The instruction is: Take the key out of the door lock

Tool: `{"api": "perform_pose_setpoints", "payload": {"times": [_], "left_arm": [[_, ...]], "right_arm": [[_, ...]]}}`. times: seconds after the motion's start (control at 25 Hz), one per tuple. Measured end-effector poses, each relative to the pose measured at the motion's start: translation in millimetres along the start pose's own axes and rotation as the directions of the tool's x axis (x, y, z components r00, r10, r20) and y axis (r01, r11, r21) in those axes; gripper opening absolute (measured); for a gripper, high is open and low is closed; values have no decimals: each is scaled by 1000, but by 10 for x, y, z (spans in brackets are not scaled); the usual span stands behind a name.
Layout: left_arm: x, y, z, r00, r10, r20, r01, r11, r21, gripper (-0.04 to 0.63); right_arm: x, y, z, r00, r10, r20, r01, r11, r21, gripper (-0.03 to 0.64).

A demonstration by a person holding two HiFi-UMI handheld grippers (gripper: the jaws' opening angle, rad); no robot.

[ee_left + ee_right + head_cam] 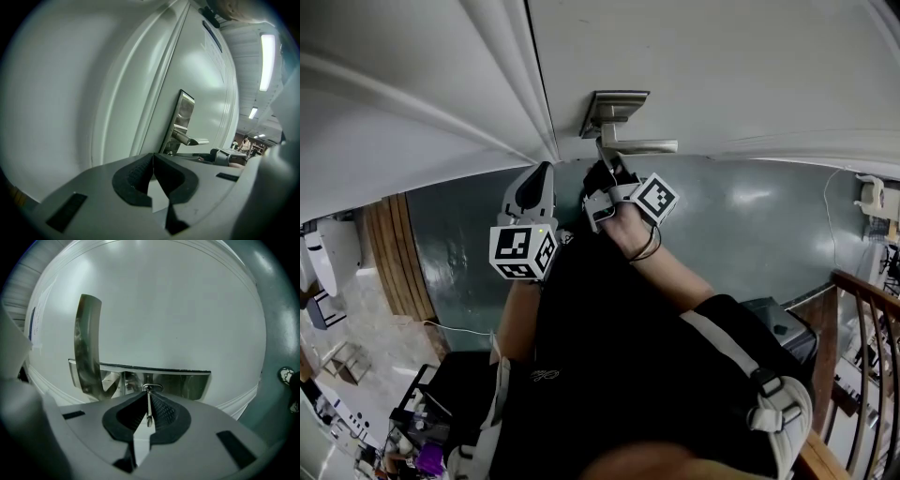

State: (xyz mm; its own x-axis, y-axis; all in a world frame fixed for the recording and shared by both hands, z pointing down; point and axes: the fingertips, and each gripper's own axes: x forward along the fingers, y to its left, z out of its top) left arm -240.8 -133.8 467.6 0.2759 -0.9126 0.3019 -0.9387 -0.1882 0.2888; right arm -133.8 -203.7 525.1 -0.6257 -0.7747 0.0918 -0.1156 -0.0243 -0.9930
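Okay, key (148,414): sat edge-on between the pads of the right gripper (607,178), its far end against the lock plate (164,380) just under the lever (86,348). It looked seated in the lock, not out yet.
Right fingers: narrowed to a sliver, pinched on the key's thin head.
Left gripper (153,158): pads pressed together on nothing, parked near the door (722,66) edge beside the right one. Couldn't tell if its tip touched anything.
Risk one: the hold was on a thin flat bit of metal, so a pull off the keyway's line could bind the key or let it slide out of the pads.
Risk two: if the key wasn't turned to its release spot, pulling would just tug the door. Couldn't judge that angle.
Right gripper view: the only one that showed the key and the pinch.
Head view: showed both grippers together, with the key hidden behind the right one.
Left gripper view: showed the plate and lever side-on, with the right gripper tucked below.
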Motion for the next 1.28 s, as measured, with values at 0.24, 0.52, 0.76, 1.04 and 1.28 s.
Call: {"api": "perform_pose_setpoints", "payload": {"times": [0.24, 0.52, 0.76, 1.04, 1.28], "left_arm": [[-28, 13, -47, 1000, 2, 0, -2, 1000, -4, 25], [-69, -27, -97, 1000, -7, -3, 7, 1000, -4, 25], [-102, -44, -165, 1000, -12, -12, 12, 1000, -7, 25], [-149, -4, -133, 1000, -11, -6, 11, 1000, -4, 25], [-136, -29, -110, 1000, -21, -1, 21, 1000, -2, 25]], "right_arm": [[10, -23, 8, 1000, 6, 2, -6, 1000, -23, 29], [2, -43, 31, 1000, -2, 11, 2, 1000, -16, 29], [-78, -106, 17, 1000, -5, 28, 5, 1000, -3, 28], [-75, -62, -8, 1000, 7, 26, -6, 999, -42, 29], [-50, -55, 15, 1000, 0, 26, 2, 998, -62, 29]]}}
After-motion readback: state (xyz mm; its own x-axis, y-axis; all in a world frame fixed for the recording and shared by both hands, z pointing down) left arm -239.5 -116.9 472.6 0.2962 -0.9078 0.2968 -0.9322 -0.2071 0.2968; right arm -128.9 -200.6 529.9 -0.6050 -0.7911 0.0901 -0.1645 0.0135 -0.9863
